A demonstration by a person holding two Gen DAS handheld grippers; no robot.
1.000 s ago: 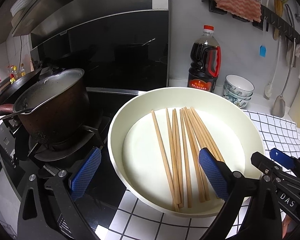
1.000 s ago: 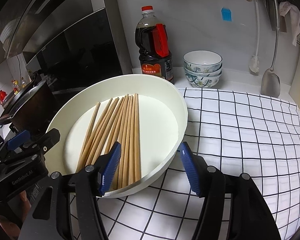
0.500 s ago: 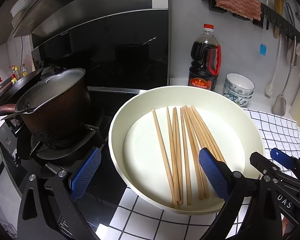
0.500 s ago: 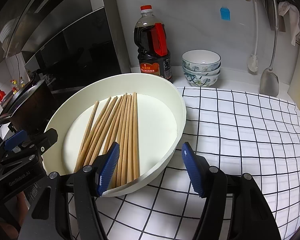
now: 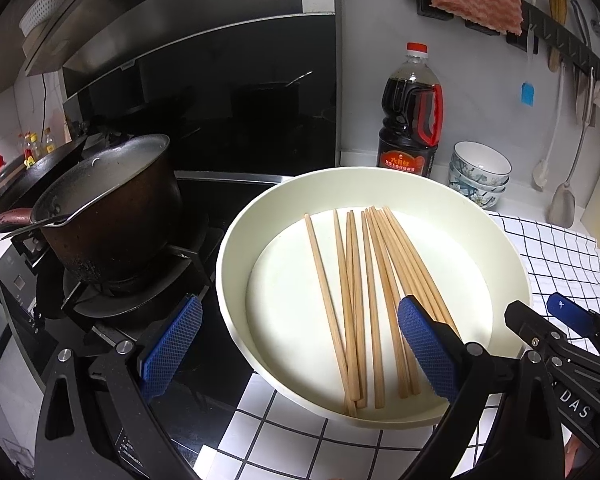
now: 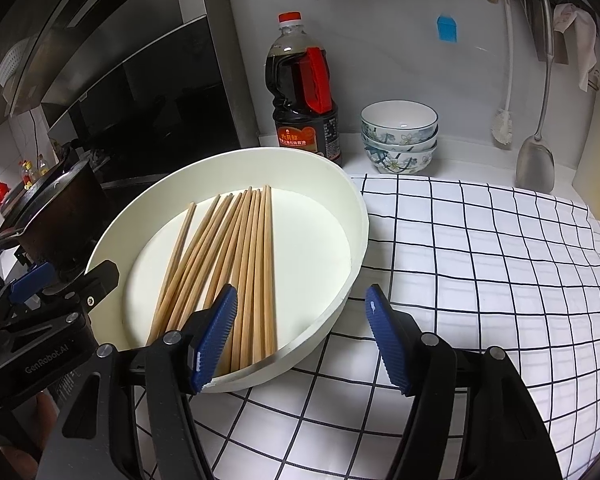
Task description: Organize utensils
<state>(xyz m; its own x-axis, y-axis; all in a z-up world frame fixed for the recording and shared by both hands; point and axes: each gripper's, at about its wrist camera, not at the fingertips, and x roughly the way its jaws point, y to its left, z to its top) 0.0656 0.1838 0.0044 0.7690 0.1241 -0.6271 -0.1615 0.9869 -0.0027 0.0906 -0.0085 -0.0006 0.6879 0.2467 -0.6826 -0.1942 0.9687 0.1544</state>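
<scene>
1. My right gripper [image 6: 300, 340] has its jaws spread wide and gripping nothing. One blue pad hangs over the near rim of the basin, above the near ends of the chopsticks; the other sits outside the wall, over the cloth. I can't tell whether the inner pad touches the rim.

2. My left gripper [image 5: 300, 352] is also released, jaws wide apart and empty. Its right-hand pad hangs inside the basin, in front of the lower ends of the chopsticks; its left-hand pad is outside, over the black stove top. The basin's near wall sits between the two pads.

3. The chopsticks [image 6: 236, 260] lie flat on the floor of the round white basin [image 6: 340, 216], a loose bundle of wooden sticks. They are close together on the right gripper's side and fan apart on the stove side, where one stick lies on its own [image 5: 324, 296].

4. The basin [image 5: 380, 184] rests partly on the white checked cloth [image 6: 480, 260] and partly over the edge of the black stove top [image 5: 220, 360].

5. Just beside the basin on the stove stands a dark pot [image 5: 112, 220] on a burner.

6. Behind the basin against the wall stand a dark sauce bottle [image 6: 304, 92] with a red cap and handle and, beside it, a stack of patterned bowls [image 6: 400, 136].

7. Ladles and a spatula [image 6: 536, 160] hang on the wall to the right.
</scene>
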